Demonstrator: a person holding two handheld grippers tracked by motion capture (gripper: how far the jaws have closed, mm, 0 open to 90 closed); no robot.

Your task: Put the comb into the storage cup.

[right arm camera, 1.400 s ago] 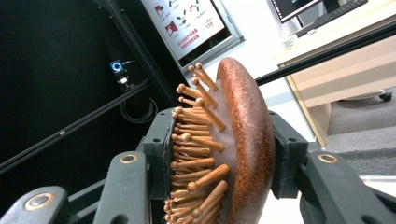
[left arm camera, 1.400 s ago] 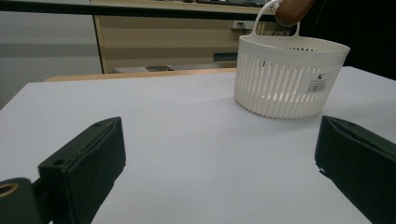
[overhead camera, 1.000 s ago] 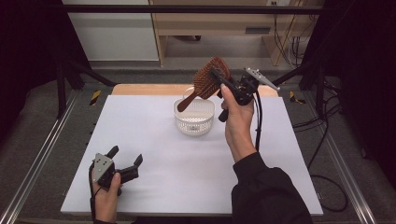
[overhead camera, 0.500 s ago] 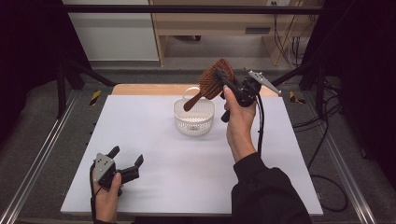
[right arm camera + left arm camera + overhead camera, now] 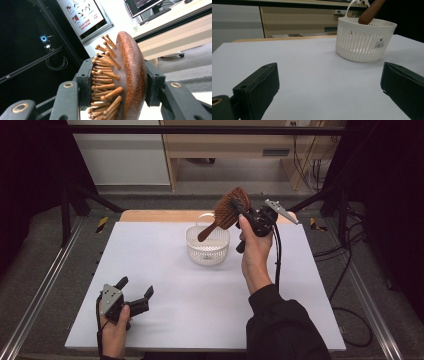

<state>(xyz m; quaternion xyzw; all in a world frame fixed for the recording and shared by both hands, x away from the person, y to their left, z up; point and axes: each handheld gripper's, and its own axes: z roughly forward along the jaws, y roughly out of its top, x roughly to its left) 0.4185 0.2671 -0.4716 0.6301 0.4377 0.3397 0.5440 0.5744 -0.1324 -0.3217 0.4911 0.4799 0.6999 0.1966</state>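
Down at the near-left corner of the desk point(image 5: 165, 265), well away from the white basket point(image 5: 207, 245), the left tongs point(image 5: 134, 292) sit low with their jaws spread and nothing between them. Moving right, the basket stands near the far edge, and the brown handle of the wooden hairbrush point(image 5: 227, 210) hangs tilted over its rim. Just right of the basket and up above it, the right tongs point(image 5: 240, 209) are pinching the brush head, one jaw on the pins, one on the wooden back.
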